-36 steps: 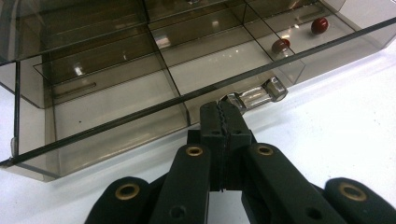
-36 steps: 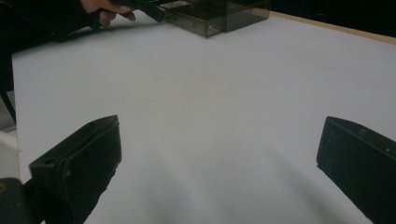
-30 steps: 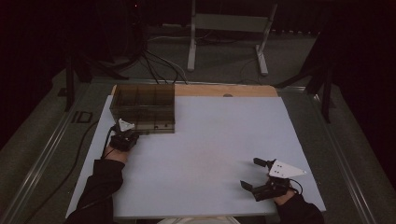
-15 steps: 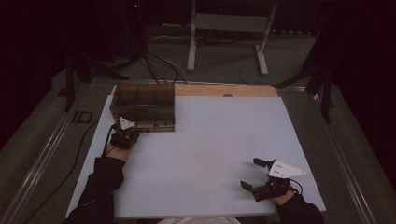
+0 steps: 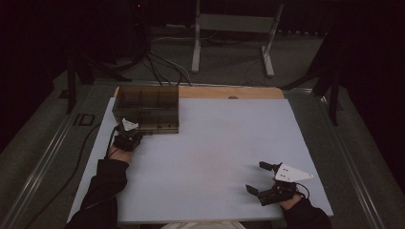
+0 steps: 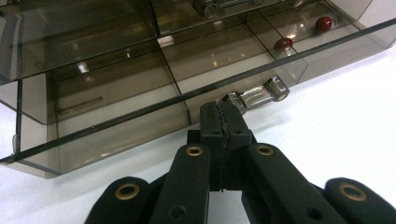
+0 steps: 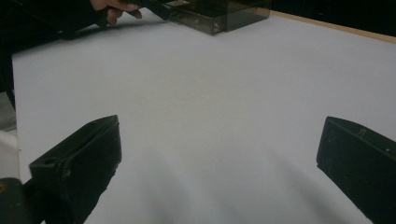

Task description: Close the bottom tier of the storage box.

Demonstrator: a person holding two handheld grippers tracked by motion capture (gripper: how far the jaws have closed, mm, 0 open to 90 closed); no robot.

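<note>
Left claw (image 6: 223, 122) pressed closed at the front of a smoky transparent drawer box (image 5: 147, 109), jaw tips meeting just beside the near end of a clear handle (image 6: 259, 93) on the box's front wall; touching the handle or merely against it, hard to tell, with nothing visibly clamped between the serrated pads. Box sitting at the far left of the white counter (image 5: 215, 143), divided into compartments, two small dark-red round pieces (image 6: 303, 33) lying in one on the right of the left gripper view. In the high view, left claw (image 5: 128, 136) at the box's near left corner, sleeve and forearm coming in from below.

Right claw (image 5: 260, 177) wide open, resting low over the near right part of the counter, well apart from the box. Nothing between its two black jaws in the right gripper view, just bare white surface, with the box (image 7: 219, 11) and the other hand (image 7: 114, 9) far off at the top.
</note>
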